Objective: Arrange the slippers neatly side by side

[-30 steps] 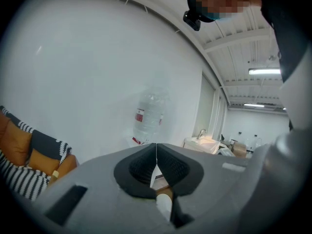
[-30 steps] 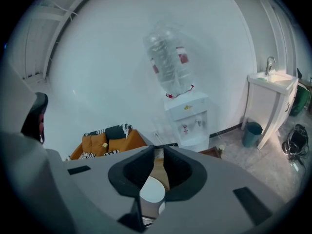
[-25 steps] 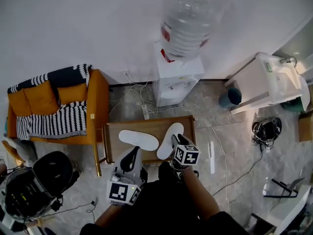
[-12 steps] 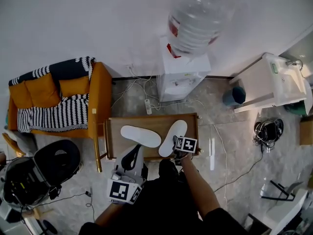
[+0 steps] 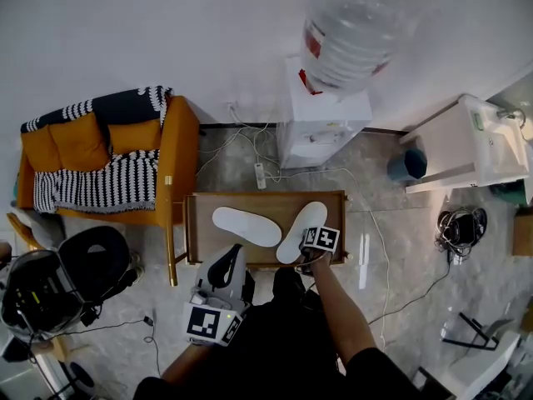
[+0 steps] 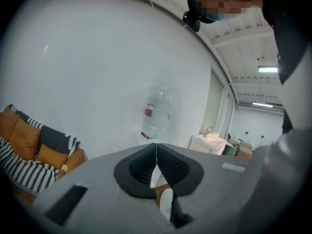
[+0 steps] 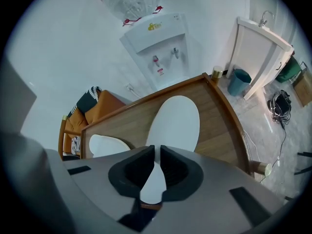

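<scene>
**Slippers [image 5: 246, 226] are not lying side by side yet**

Both white slippers are lying on the wooden counter [image 5: 266, 202], apart and pointing different ways. The right hand-held gripper [image 7: 157, 150] is pointing down at the right slipper [image 5: 302, 230]. Its jaws have just been closing and are pinching the heel. The left hand-held gripper [image 5: 226, 265] is hanging near the person, shut tight and holding nothing. It looks like the job is only starting, with the turning and lining up left to do.

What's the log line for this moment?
left gripper: shut, empty | right gripper: jaws just been closing, gripping near end of right-side slipper | left-side slipper: on table, not parallel
</scene>
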`<action>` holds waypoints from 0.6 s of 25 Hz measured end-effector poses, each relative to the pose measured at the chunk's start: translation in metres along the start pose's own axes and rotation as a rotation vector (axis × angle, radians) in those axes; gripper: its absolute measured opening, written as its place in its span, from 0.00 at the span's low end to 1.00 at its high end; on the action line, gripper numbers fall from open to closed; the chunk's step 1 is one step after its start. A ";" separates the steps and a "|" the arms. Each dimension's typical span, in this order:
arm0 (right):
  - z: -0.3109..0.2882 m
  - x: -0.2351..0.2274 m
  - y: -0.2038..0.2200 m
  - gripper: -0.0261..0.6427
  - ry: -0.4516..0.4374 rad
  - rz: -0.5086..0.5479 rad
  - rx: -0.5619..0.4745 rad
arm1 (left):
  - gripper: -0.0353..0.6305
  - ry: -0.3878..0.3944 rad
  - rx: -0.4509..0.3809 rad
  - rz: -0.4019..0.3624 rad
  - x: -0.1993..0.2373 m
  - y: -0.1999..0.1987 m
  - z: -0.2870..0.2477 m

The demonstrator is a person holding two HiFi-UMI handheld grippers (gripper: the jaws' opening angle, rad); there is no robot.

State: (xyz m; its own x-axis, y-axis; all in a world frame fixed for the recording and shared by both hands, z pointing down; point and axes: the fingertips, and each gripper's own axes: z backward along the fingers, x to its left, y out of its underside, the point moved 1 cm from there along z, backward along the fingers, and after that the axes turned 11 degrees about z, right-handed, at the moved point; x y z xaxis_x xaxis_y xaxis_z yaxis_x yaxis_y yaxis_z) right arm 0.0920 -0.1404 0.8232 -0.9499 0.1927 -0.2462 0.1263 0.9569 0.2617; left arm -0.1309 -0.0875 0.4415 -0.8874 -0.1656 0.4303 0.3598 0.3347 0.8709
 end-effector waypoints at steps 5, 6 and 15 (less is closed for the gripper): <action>0.004 0.003 -0.002 0.09 0.006 0.026 -0.002 | 0.08 -0.003 -0.001 0.003 0.005 0.000 0.003; 0.005 0.005 -0.002 0.08 0.007 0.041 0.002 | 0.08 -0.001 -0.003 0.004 0.006 0.000 0.003; 0.028 0.016 -0.008 0.08 -0.031 0.132 -0.007 | 0.08 0.036 -0.008 0.007 0.000 -0.002 0.000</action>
State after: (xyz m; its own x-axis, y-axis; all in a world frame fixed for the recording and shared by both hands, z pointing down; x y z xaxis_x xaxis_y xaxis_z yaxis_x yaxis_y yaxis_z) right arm 0.0833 -0.1386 0.7913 -0.9157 0.3235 -0.2383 0.2473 0.9212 0.3004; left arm -0.1315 -0.0881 0.4396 -0.8739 -0.1969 0.4444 0.3683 0.3282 0.8698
